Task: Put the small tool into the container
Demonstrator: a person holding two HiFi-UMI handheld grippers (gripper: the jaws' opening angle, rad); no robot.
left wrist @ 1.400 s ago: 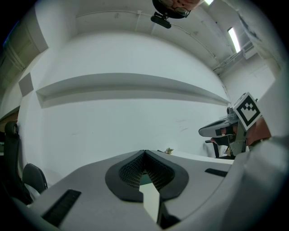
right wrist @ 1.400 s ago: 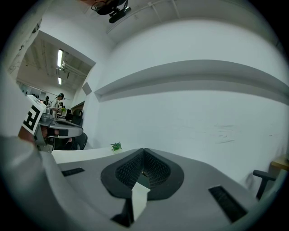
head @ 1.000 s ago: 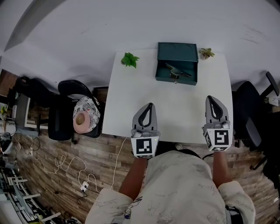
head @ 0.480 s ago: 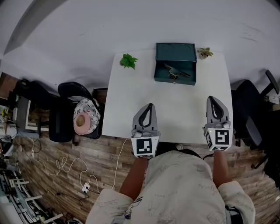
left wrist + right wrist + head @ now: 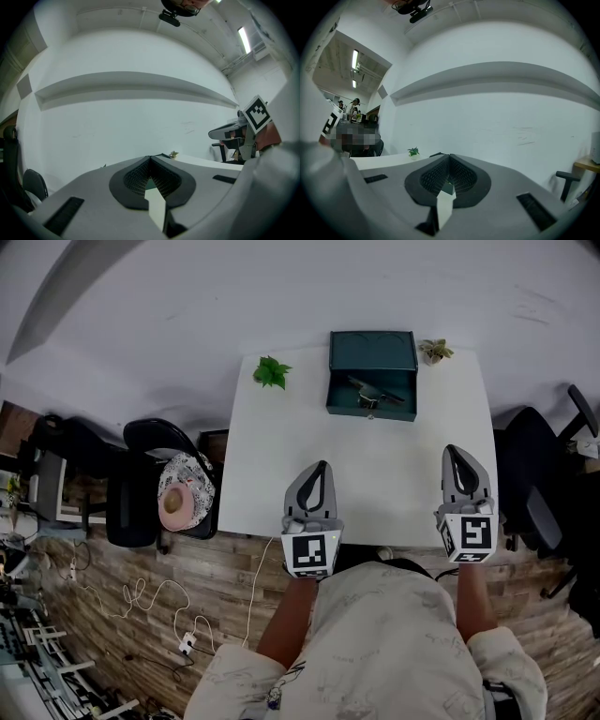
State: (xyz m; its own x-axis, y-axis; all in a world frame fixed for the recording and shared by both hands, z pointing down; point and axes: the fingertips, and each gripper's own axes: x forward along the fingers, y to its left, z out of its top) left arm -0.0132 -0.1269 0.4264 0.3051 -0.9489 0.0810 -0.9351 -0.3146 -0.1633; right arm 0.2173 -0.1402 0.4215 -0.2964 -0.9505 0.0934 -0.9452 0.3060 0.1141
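Note:
A dark green box [image 5: 372,352] stands with its lid up at the far side of the white table [image 5: 281,456]. A small dark tool [image 5: 378,391] lies inside it. My left gripper [image 5: 321,466] hovers over the table's near edge, shut and holding nothing. My right gripper [image 5: 455,451] is level with it near the table's right side, also shut and empty. Both point toward the box from well short of it. In the left gripper view the jaws [image 5: 150,158] meet at the tips. In the right gripper view the jaws [image 5: 449,157] meet too.
A small green plant [image 5: 271,370] sits at the table's far left and another potted plant [image 5: 433,351] right of the box. Black chairs stand at the left [image 5: 155,474] and right [image 5: 539,474]. A cable [image 5: 141,596] trails on the wooden floor.
Both grippers stay where they were, shut. The box and plants sit slightly further left in the picture, from a small shift of the head view.

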